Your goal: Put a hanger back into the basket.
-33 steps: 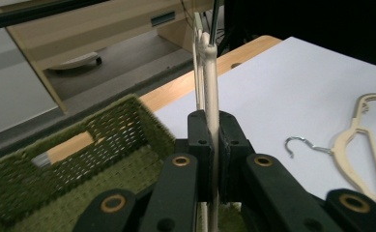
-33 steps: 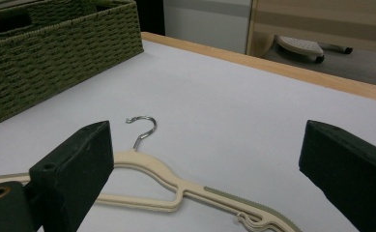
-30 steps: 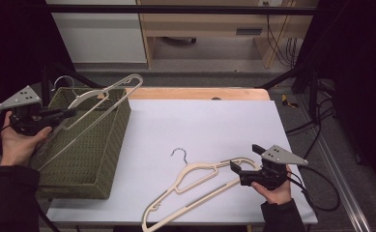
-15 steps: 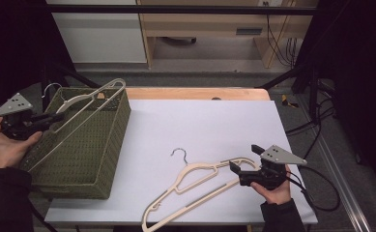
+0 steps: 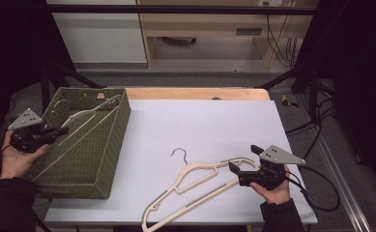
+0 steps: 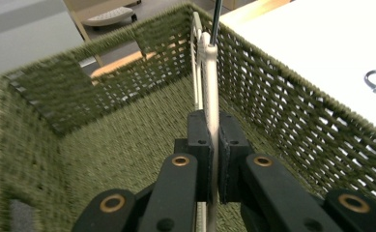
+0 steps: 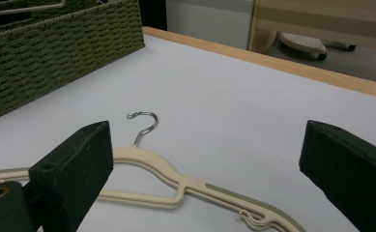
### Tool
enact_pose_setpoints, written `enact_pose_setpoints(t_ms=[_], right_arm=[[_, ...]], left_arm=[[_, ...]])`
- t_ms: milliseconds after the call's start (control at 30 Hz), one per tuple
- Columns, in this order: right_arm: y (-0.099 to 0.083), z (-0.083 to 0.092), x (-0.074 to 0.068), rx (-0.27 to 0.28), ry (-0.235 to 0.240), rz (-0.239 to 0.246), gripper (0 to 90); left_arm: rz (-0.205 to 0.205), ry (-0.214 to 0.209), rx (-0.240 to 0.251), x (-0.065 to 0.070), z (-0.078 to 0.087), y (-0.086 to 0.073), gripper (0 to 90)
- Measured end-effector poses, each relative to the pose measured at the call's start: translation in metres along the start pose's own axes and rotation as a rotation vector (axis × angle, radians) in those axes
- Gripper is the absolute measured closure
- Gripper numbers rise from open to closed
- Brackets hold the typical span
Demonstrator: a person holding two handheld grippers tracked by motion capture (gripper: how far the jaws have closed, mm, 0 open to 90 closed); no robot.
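Jaws of my left gripper (image 6: 213, 145) clamped on hanger (image 5: 86, 115), its length slanting down into the basket (image 5: 113, 145); right gripper (image 5: 241, 171) gapes wide.

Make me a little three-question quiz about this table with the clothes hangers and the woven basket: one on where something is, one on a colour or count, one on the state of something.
1. Where is the hanger held by the left gripper?
A. Flat on the white table
B. Inside the green basket
C. On the floor

2. What colour is the basket?
A. Olive green
B. Red
C. White

3. How do the fingers of the right gripper stand?
A. Clamped on the hook
C. Clamped on the basket rim
B. Wide apart, nothing pinched

Answers:
1 B: the left gripper view shows the held hanger pinched between the fingers, with the basket walls around it.
2 A: the weave is olive green in every view.
3 B: the right gripper view shows both fingers spread, with the hanger on the table lying untouched between them.
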State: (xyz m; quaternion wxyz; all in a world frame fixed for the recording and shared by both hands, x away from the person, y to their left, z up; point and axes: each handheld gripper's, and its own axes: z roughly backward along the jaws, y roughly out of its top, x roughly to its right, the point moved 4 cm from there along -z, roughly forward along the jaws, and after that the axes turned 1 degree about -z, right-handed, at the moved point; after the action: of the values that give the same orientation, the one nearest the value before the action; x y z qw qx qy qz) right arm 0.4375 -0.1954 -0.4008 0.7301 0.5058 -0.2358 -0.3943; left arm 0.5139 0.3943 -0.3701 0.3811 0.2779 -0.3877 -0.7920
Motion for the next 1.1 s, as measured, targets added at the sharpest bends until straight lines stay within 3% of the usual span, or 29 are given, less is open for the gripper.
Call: enact_pose_setpoints(t_ms=[167,367,500,567,700,800,967,1100], right_arm=[[-0.001,-0.001,0.0,-0.004,0.004,0.009,5.5],[0.0,0.0,0.0,0.001,0.002,0.003,5.6],[0.0,0.0,-0.001,0.0,0.002,0.003,5.6],[0.0,0.0,-0.001,0.0,0.003,0.003,5.6],[0.0,0.0,-0.001,0.001,0.003,0.004,5.6],[0.0,0.0,-0.001,-0.001,0.006,0.006,5.6],[0.0,-0.001,-0.002,0.001,0.005,0.006,5.7],[-0.001,-0.002,-0.002,-0.004,0.008,0.009,5.7]], left_arm=[[-0.003,0.011,-0.038,0.013,-0.018,-0.012,85.7],[-0.048,0.012,-0.104,0.028,-0.03,-0.019,83.9],[-0.036,0.0,-0.127,0.032,-0.032,-0.024,81.8],[-0.037,-0.01,-0.166,0.034,-0.035,-0.028,80.6],[-0.038,-0.017,-0.181,0.037,-0.038,-0.03,79.6],[-0.025,-0.044,-0.209,0.038,-0.04,-0.031,78.2],[-0.061,-0.063,-0.277,0.047,-0.047,-0.035,76.1],[-0.061,-0.066,-0.275,0.047,-0.048,-0.036,75.4]])
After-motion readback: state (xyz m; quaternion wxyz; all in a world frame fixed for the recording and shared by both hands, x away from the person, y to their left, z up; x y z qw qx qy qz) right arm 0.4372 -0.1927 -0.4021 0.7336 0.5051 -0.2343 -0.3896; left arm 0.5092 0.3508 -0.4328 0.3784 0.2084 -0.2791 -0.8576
